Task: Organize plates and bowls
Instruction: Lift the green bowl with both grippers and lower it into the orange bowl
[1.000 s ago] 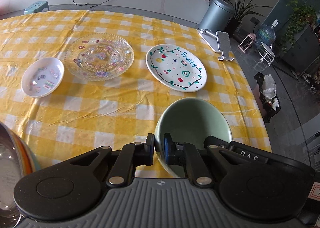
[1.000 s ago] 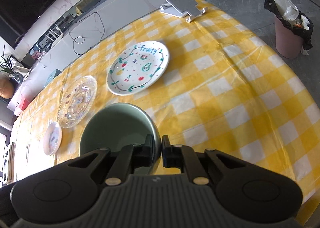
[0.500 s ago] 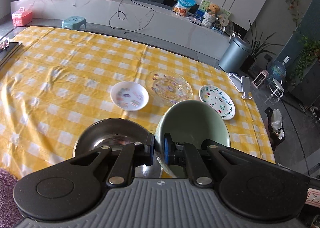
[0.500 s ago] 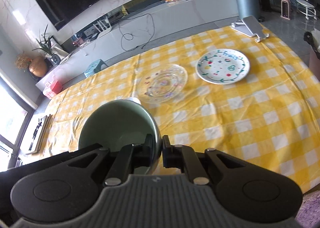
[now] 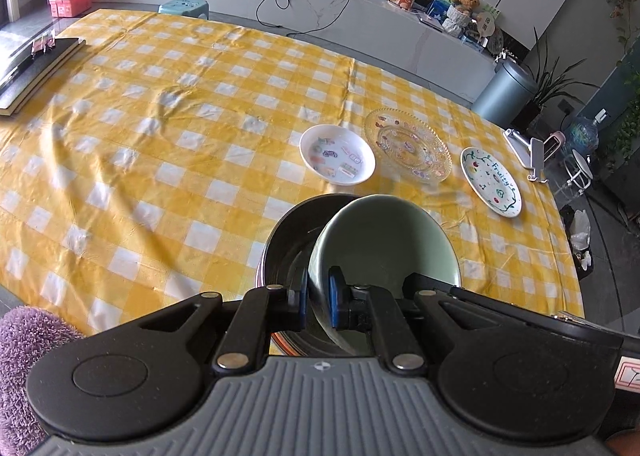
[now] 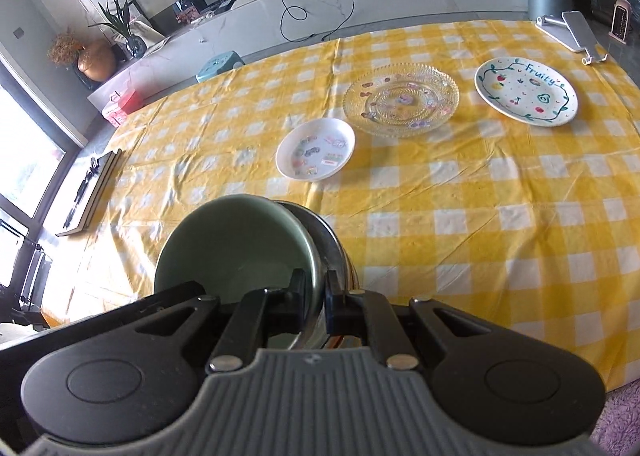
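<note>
A pale green bowl [image 5: 384, 240] is held tilted by both grippers, one on each side of its rim. My left gripper [image 5: 318, 296] is shut on its left rim. My right gripper [image 6: 316, 296] is shut on the right rim of the green bowl [image 6: 232, 244]. Right under it sits a steel bowl [image 5: 286, 244], also seen in the right wrist view [image 6: 330, 240]; whether the two touch is hidden. Further back lie a small white sticker plate [image 5: 338, 154], a clear glass plate [image 5: 408, 144] and a white "Fruity" plate [image 5: 491, 181].
The yellow checked tablecloth [image 5: 180, 160] covers the table. A dark notebook [image 5: 36, 64] lies at the far left edge and a phone stand [image 5: 528, 148] at the far right corner. A purple rug [image 5: 24, 336] lies below the near edge.
Both grippers have carried the green bowl leftward across the table, from in front of the Fruity plate to over the steel bowl. The plates have not moved.
</note>
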Tool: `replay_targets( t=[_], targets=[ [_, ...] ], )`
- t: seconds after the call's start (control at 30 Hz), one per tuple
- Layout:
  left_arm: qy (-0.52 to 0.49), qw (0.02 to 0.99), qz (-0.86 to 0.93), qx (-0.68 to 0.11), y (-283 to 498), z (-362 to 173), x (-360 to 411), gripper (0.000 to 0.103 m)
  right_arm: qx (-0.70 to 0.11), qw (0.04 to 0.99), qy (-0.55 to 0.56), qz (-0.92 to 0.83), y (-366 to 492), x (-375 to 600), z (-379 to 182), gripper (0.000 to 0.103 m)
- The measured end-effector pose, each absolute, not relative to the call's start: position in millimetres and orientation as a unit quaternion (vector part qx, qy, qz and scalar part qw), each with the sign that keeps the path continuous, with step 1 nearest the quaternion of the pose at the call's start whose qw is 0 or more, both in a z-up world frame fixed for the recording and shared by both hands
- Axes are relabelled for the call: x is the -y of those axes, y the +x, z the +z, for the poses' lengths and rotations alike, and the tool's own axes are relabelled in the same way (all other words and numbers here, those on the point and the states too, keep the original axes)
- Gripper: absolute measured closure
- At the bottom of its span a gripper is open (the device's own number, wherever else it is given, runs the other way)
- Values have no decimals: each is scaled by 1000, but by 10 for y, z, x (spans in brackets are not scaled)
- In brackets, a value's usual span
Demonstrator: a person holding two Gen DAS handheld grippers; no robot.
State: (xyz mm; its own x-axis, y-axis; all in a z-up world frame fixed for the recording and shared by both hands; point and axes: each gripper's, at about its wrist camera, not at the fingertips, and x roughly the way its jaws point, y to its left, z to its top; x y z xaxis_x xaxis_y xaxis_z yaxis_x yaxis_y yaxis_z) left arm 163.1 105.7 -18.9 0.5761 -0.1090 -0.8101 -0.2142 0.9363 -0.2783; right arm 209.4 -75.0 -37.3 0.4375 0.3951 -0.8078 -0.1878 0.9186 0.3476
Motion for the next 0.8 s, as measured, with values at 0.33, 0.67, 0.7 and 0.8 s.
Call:
replay_targets(
  t=[0.33,0.67,0.7,0.8],
  targets=[
    [-150,868,31,-473,1676,-304,-1093,92,-517,833,92,176,2174,636,-490,96],
    [-139,868,25,-476,1707,-337,-1061,89,-503,843,71,177,2183,603,-457,83],
    [-141,868,25,-475,1704,-338,-1065,89,-504,843,70,176,2183,608,-454,82],
    [-140,869,26,-473,1700,-340,-1069,89,-504,842,75,177,2177,623,-452,82]
  ],
)
